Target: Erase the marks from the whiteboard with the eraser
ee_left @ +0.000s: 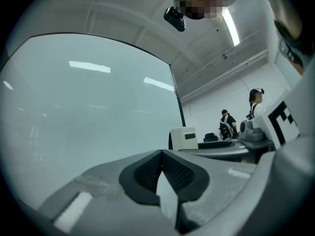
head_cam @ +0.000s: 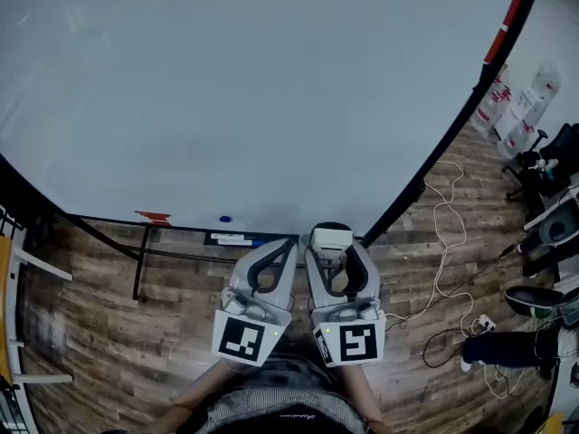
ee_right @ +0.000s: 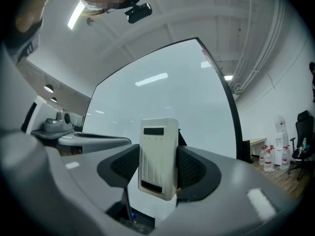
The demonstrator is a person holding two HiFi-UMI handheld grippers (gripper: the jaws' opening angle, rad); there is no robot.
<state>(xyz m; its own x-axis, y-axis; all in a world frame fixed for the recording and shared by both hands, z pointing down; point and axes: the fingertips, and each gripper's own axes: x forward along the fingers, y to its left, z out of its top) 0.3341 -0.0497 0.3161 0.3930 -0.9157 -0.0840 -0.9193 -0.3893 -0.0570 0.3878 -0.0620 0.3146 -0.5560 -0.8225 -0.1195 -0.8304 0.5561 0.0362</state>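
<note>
The big whiteboard point(head_cam: 235, 89) fills the head view and shows no marks that I can see. My right gripper point(head_cam: 331, 242) is shut on the white eraser point(head_cam: 331, 240), held upright between the pads just in front of the board's lower edge. The right gripper view shows the eraser point(ee_right: 158, 157) clamped between both dark pads, with the whiteboard point(ee_right: 162, 92) behind it. My left gripper point(head_cam: 288, 247) sits right beside it, shut and empty. In the left gripper view its pads point(ee_left: 147, 173) meet, and the eraser point(ee_left: 184, 138) shows just beyond.
The board's tray point(head_cam: 226, 235) holds a red item point(head_cam: 153, 216), a blue cap point(head_cam: 225, 218) and a label strip. White cables point(head_cam: 448, 242) trail over the wooden floor at right. Water bottles point(head_cam: 516, 116), chairs and a person's legs point(head_cam: 502, 346) are far right.
</note>
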